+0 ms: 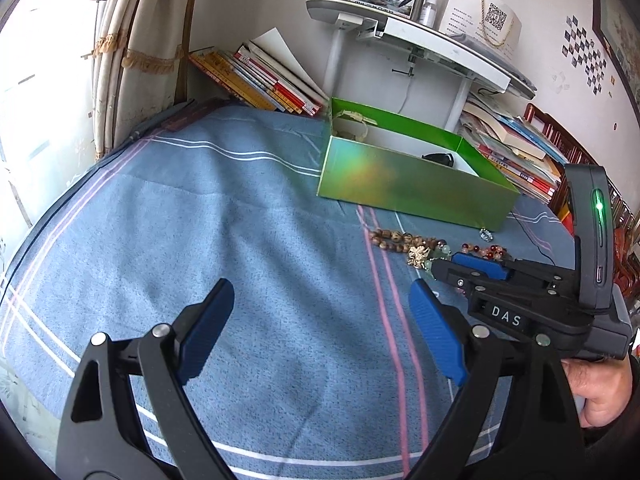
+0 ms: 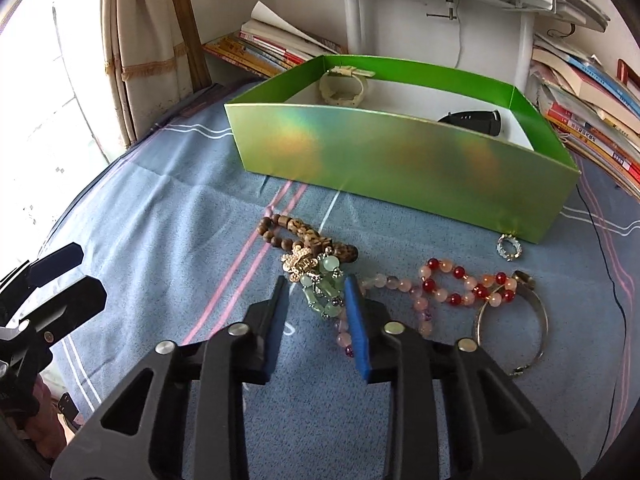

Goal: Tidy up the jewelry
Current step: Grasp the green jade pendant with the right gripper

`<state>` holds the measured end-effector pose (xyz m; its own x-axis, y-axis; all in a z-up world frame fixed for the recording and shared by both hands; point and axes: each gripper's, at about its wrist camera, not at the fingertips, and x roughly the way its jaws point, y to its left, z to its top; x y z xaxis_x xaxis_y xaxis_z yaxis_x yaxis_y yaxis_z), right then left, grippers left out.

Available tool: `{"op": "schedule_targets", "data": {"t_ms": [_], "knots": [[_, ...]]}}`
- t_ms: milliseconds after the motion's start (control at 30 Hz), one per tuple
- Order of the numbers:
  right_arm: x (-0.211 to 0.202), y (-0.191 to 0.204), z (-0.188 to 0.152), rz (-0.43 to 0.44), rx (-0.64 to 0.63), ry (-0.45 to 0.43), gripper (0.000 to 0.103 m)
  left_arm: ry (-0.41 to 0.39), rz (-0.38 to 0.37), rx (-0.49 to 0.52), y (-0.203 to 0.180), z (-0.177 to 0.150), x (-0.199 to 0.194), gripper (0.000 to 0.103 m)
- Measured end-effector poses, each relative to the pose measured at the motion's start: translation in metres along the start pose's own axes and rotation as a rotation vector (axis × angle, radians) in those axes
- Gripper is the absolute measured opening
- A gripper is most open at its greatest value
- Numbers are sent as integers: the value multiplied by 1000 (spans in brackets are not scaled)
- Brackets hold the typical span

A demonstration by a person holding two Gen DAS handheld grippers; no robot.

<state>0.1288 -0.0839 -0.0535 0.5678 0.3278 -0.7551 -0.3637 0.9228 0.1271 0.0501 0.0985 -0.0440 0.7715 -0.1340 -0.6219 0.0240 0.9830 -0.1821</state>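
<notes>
A green box [image 2: 392, 156] stands on the blue cloth; a cream watch [image 2: 342, 86] and a black watch [image 2: 476, 120] lie in it. In front lie a brown bead bracelet [image 2: 296, 236], a gold charm [image 2: 298, 266], a pale green jade bracelet [image 2: 324, 292], a red and pink bead bracelet [image 2: 460, 288], a metal bangle [image 2: 516, 320] and a small ring [image 2: 509, 247]. My right gripper [image 2: 316, 292] is open, its fingers on either side of the jade bracelet. My left gripper [image 1: 320, 300] is open and empty over bare cloth, left of the jewelry [image 1: 420, 250].
Stacks of books [image 1: 264, 80] lean against the wall behind the box [image 1: 412, 176], and more books [image 2: 592, 112] are piled at the right. A white stand [image 2: 360, 12] rises behind the box. A black cable [image 2: 604, 248] runs across the cloth at the right.
</notes>
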Motion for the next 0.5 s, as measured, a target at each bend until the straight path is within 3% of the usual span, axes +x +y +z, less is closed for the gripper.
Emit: {"op": "schedule_targets", "data": {"t_ms": [200,467,500], "knots": [[0,-1,-1,6,-1,-5,8,9,-3,-2,0,0,4,88],[-48,-9,-4,65,59,-111,7,22,-15,32,-11,3,8,88],[-57,-12,-5,74,71,-128,0,26,-16,48,-16,3,10,88]]}}
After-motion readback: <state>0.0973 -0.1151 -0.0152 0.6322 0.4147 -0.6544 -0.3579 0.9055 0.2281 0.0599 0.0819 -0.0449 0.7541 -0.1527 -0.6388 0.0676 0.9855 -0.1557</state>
